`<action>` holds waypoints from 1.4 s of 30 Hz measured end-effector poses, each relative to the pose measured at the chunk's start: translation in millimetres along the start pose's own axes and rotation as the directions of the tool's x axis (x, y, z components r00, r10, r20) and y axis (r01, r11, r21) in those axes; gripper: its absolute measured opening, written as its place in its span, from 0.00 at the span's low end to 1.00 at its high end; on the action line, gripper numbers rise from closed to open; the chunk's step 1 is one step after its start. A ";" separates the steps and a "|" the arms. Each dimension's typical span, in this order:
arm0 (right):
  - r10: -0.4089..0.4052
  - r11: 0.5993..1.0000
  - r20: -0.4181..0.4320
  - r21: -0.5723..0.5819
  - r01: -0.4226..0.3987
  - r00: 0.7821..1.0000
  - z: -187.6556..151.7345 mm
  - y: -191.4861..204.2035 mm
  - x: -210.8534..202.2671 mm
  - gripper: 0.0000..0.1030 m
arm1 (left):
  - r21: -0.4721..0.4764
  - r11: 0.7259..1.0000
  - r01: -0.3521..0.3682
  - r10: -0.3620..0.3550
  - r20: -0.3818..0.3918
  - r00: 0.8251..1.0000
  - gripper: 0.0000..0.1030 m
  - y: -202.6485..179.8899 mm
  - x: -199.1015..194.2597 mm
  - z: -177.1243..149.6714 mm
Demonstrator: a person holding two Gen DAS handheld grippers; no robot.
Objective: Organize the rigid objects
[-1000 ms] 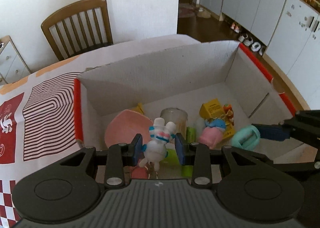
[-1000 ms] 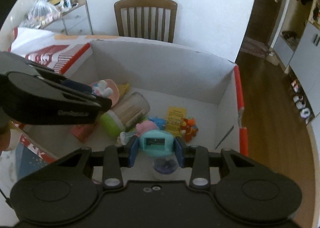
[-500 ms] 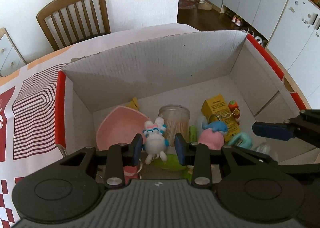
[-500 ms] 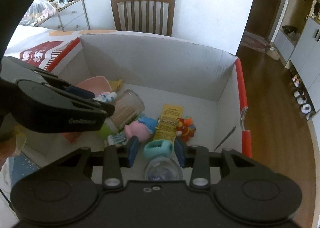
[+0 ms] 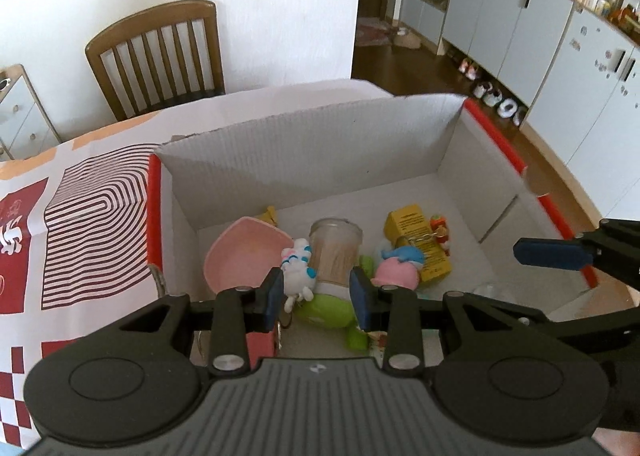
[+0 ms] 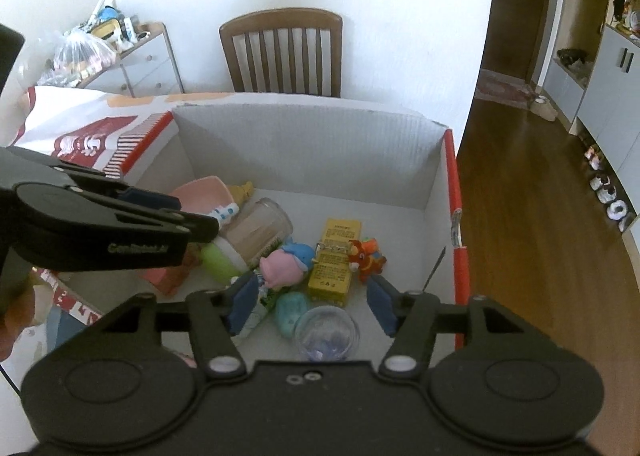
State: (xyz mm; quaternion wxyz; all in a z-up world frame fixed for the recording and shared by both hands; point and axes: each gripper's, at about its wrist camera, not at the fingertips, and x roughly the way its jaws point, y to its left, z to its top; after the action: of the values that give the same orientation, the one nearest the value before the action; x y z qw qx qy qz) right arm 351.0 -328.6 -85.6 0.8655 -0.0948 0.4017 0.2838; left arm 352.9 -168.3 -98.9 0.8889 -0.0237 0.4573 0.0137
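Note:
A white cardboard box [image 5: 312,160] with red edges holds the toys. Over its near side my left gripper [image 5: 318,296] hangs with its jaws apart and nothing pressed between them. The white bunny figure [image 5: 298,268] lies below, against the pink bowl [image 5: 240,256] and the toothpick jar [image 5: 334,248]. My right gripper [image 6: 312,308] is opening, its jaws wide and empty. The teal piece [image 6: 292,310] lies on the box floor under it, beside a clear cup [image 6: 326,332]. One blue finger [image 5: 552,254] of the right gripper shows at the box's right edge.
In the box [image 6: 312,152] also lie a pink and blue whale toy [image 6: 286,262], a yellow carton [image 6: 334,260] and an orange figure [image 6: 366,252]. A red and white patterned cloth [image 5: 88,216] covers the table on the left. A wooden chair [image 5: 160,52] stands behind it.
The bunny dropped out of my left gripper into the box. The teal piece left my right gripper, whose jaws spread wide. Both grippers drew back a little.

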 end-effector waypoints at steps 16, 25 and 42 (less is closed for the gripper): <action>0.042 0.999 0.120 -0.011 -0.041 0.992 -4.2 11.9 -58.5 0.75 | -0.001 1.000 -0.021 0.021 0.157 0.987 0.61 -0.8 -77.9 -18.1; 0.076 0.997 0.203 -0.035 -0.070 0.976 -8.8 18.4 -88.1 0.89 | -0.015 1.000 -0.008 0.011 0.208 0.978 0.74 1.7 -108.9 -36.8; 0.085 0.996 0.343 -0.011 -0.087 0.935 -31.1 22.5 -135.9 1.00 | -0.003 1.000 0.019 -0.018 0.258 0.966 0.84 -13.9 -153.3 -68.1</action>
State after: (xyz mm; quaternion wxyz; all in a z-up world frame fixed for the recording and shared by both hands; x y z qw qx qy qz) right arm 248.2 -378.7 -2.9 0.9093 -0.0243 0.2490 0.3326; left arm 209.1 -186.3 -13.4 0.9410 -0.0283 0.3372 0.0096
